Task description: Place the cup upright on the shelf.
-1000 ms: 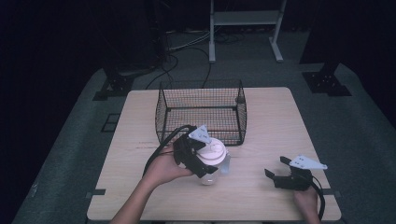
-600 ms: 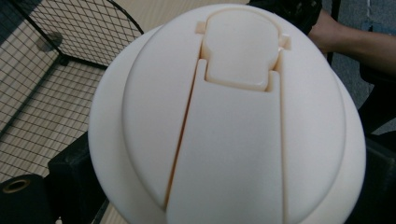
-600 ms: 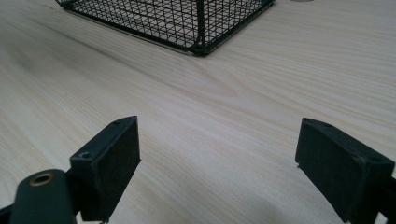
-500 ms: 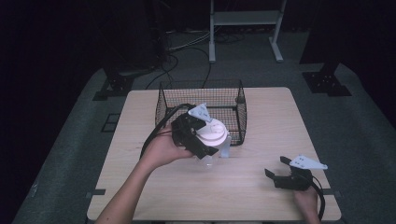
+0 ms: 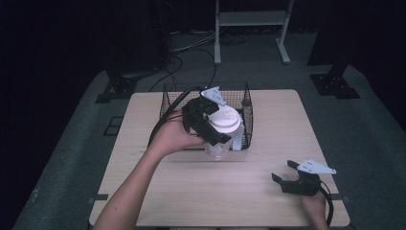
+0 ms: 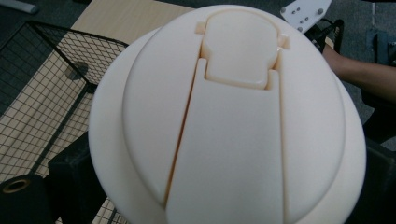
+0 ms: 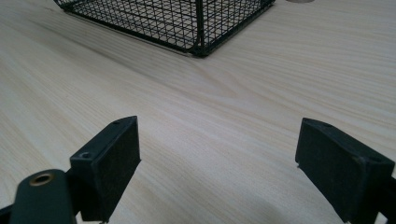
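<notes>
Left gripper (image 5: 210, 125) has its jaws clamped on a clear plastic cup with a cream flip-top lid (image 5: 226, 120) — held up off the table (image 5: 191, 191), tilted, right at the near wall of the black wire basket (image 5: 247, 108), lid roughly over the rim. Cup is lifted and brought to the basket but not yet inside; what's left, as I read it, is clearing the wall, lowering and letting go. Can't tell if the cup touches the mesh. Right gripper (image 5: 292, 178) rests low at the table's near right corner, jaws spread wide with nothing between them, well apart from the basket. Materials: lid is smooth matte cream plastic, domed and round, with a hinged flap and a seam down the middle; cup body is see-through, smooth. Basket is thin black wire grid, rectangular, open top. Table is pale wood-grain laminate, flat; jaw pads are matte black blocks.
</notes>
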`<action>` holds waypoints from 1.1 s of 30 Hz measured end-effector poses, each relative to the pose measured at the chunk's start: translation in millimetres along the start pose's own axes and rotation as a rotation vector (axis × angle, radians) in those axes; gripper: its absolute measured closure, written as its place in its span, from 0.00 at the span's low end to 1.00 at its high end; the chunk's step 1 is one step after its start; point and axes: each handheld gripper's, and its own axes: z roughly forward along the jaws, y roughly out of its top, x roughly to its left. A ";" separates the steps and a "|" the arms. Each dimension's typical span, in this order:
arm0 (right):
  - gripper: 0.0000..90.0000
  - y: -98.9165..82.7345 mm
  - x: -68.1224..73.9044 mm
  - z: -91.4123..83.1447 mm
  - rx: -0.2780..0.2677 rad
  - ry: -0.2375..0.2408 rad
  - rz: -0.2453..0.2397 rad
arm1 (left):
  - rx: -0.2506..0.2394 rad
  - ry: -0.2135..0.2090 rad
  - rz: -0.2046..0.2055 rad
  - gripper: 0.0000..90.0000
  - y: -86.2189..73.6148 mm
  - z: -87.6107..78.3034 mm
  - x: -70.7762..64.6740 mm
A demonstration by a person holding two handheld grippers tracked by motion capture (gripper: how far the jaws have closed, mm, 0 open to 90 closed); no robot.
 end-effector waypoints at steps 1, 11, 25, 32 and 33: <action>0.14 0.0 0.0 0.1 -0.001 0.000 -0.001 | 0.005 0.002 0.004 0.06 3.0 0.4 1.7; 0.14 0.0 0.0 0.1 -0.001 -0.001 -0.002 | 0.045 0.022 0.016 0.06 31.0 3.5 15.7; 0.14 -0.2 0.1 -0.8 -0.005 -0.001 0.005 | 0.047 0.051 -0.039 0.06 40.1 9.5 46.2; 0.14 -0.1 0.4 -0.7 -0.005 0.001 0.007 | 0.058 0.087 -0.085 0.06 43.9 9.7 68.5; 0.14 0.0 0.1 -0.8 -0.004 0.000 0.004 | 0.063 0.094 -0.089 0.06 43.7 9.8 71.2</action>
